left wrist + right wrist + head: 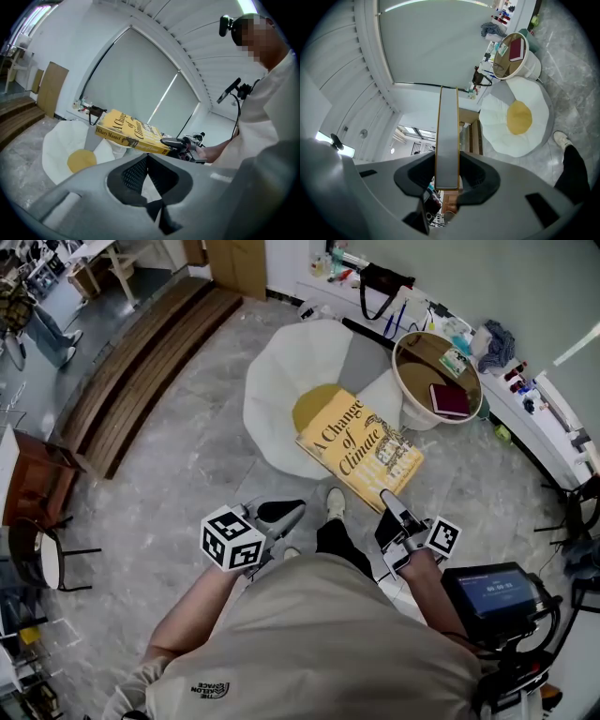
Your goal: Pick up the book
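Over cushion (281, 399), right gripper (388, 502) level, gripping book (356, 439)

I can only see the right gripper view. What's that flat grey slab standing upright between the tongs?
Observer: It's a book seen edge-on, clamped in the right tongs. The head view shows its yellow cover, titled A Change of Climate.
Operator: Is it resting on anything?
Observer: No. The left gripper view shows it from the side, in the air above the white cushion, gripped at one end only.
Operator: And the other hand?
Observer: The left tongs are closed with nothing in them, apart from the book.
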